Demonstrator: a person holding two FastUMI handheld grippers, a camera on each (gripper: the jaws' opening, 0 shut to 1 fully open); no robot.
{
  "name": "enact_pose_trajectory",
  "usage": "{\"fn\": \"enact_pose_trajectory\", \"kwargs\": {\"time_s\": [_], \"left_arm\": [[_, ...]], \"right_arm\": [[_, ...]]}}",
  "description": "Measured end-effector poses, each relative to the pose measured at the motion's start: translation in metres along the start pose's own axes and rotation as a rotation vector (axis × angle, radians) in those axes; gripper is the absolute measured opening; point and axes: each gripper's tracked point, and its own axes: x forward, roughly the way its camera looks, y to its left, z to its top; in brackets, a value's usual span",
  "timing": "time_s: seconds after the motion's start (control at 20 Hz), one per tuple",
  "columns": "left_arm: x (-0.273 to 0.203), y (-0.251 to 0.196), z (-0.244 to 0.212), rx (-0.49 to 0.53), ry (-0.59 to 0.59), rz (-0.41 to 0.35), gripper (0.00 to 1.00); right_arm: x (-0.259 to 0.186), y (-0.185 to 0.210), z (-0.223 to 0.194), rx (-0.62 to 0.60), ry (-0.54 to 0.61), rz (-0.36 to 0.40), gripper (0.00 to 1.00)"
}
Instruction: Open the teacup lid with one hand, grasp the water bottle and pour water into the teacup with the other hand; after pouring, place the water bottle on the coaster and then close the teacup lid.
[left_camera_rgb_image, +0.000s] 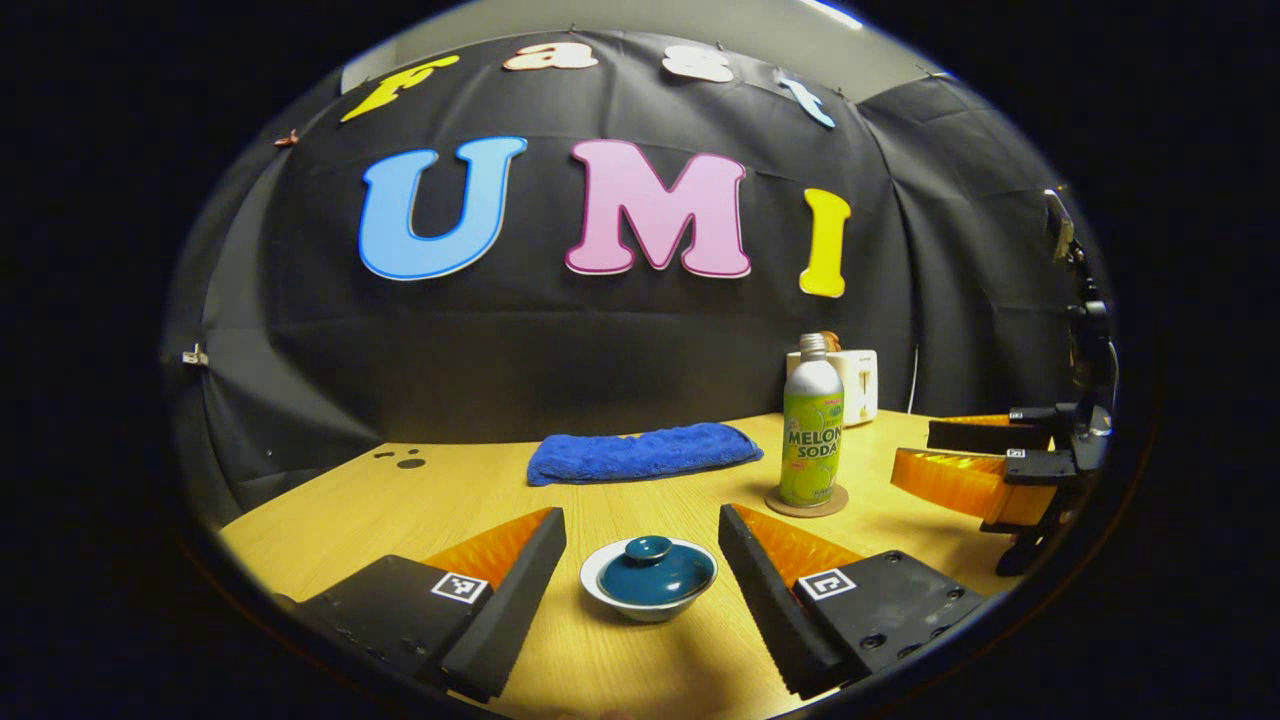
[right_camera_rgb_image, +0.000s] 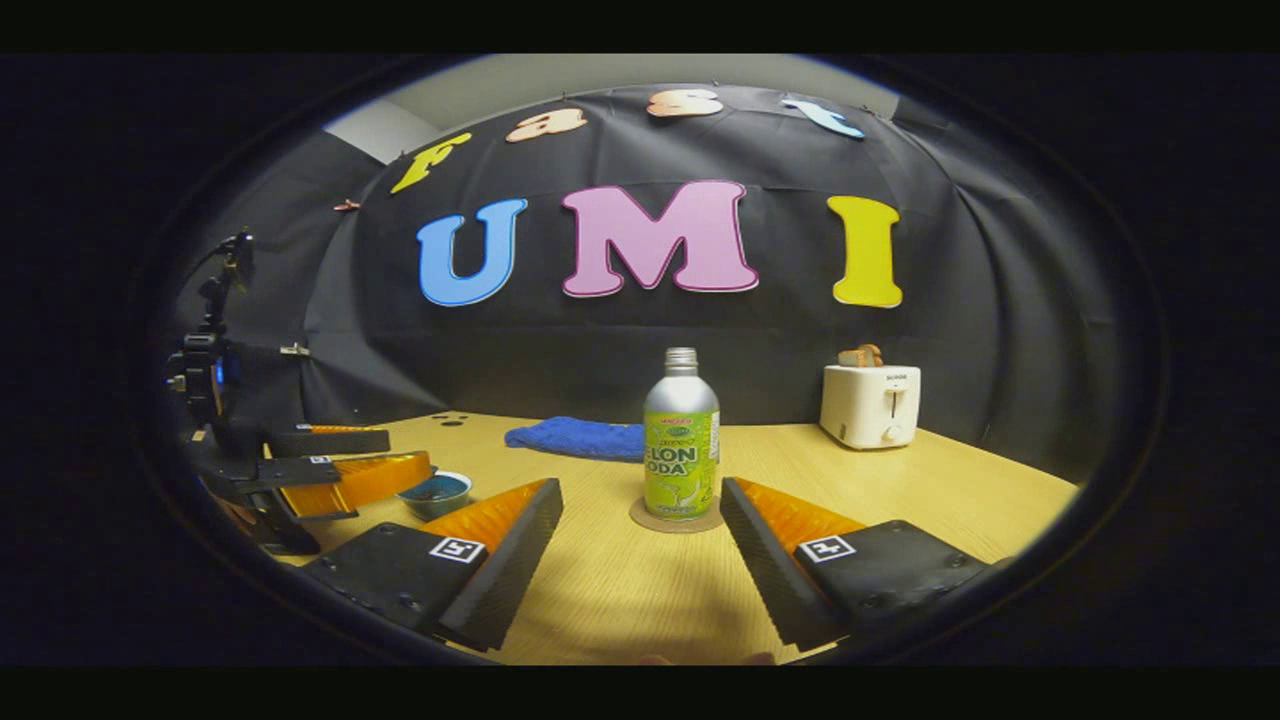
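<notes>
A white teacup with its teal lid on sits close in front of my left gripper, which is open, a finger on either side and not touching. The green melon soda bottle stands upright on a round cork coaster to the right. In the right gripper view the bottle and coaster lie straight ahead of my open right gripper, just beyond its fingertips. The left gripper shows at the left there, over the teacup. The right gripper shows at right, open.
A folded blue towel lies on the wooden table behind the cup. A white toaster with bread in it stands at the back right by the black cloth wall. Bare tabletop spreads to the left of the cup.
</notes>
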Motion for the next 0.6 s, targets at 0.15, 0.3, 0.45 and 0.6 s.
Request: {"fn": "enact_pose_trajectory", "kwargs": {"time_s": [0.15, 0.3, 0.45, 0.6], "left_arm": [[-0.015, 0.003, 0.004, -0.032, -0.025, 0.033, 0.97], [-0.025, -0.002, 0.003, -0.041, -0.026, 0.031, 0.97], [-0.029, 0.002, 0.000, -0.017, -0.009, 0.061, 0.96], [-0.030, 0.007, 0.000, -0.020, -0.006, 0.095, 0.97]], "right_arm": [[-0.002, 0.002, 0.000, 0.000, 0.000, 0.002, 0.98], [-0.006, 0.009, 0.000, 0.001, 0.001, 0.015, 0.98], [-0.012, 0.021, 0.000, 0.001, 0.001, 0.038, 0.98], [-0.018, 0.027, -0.001, 0.001, -0.001, 0.046, 0.96]]}}
